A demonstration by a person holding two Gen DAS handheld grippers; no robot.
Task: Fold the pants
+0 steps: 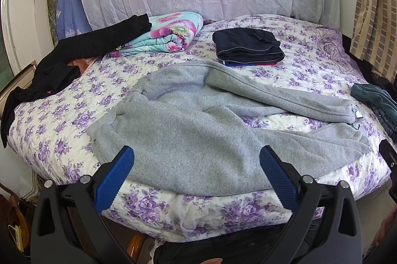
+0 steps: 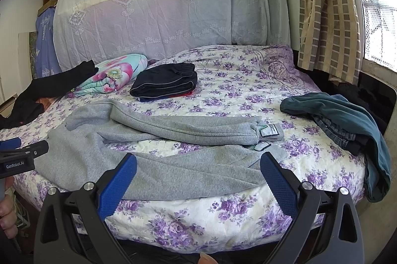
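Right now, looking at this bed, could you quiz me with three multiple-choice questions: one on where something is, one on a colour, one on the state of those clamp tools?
1. Where does the folded dark stack lie?
A. Beyond the grey pants, toward the headboard
B. On the floor
C. On top of the grey pants

2. What colour are the pants spread out nearest the tools?
A. Red
B. Grey
C. Yellow

3. How do the left gripper and right gripper stand?
A. Both clamped on cloth
B. One open, one shut
C. Both open, holding nothing

Answers:
1 A: the stack sits on the flowered bedcover behind the pants, beside the rolled floral quilt.
2 B: the fleece fabric is plain grey, both legs unfolded.
3 C: each pair of blue pads is spread wide with nothing gripped between them.
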